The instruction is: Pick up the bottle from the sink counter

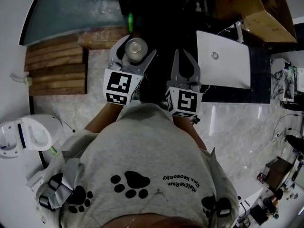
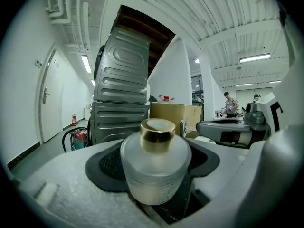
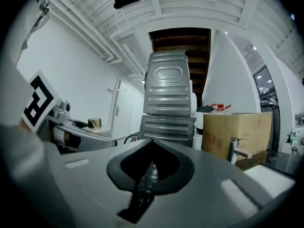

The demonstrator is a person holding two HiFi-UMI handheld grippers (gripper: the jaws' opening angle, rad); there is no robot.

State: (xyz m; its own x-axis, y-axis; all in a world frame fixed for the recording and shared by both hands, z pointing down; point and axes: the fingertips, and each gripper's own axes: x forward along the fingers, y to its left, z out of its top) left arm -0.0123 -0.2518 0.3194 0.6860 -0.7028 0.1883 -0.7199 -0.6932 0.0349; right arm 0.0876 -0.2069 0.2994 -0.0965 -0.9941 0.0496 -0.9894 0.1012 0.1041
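left gripper (image 1: 134, 51): fingers clamped on frosted bottle (image 2: 154, 167);
bottle: upright, gold cap (image 2: 157, 134) on top;
right gripper (image 1: 182, 56): fingers closed together, nothing between

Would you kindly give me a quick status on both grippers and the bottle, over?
Left gripper shut on bottle, upright. Right gripper shut, empty. No obstruction seen.

shirt (image 1: 142, 151): two upside-down lines, unclear | box (image 3: 235, 132): red characters, unclear | laptop (image 1: 223, 61): round logo
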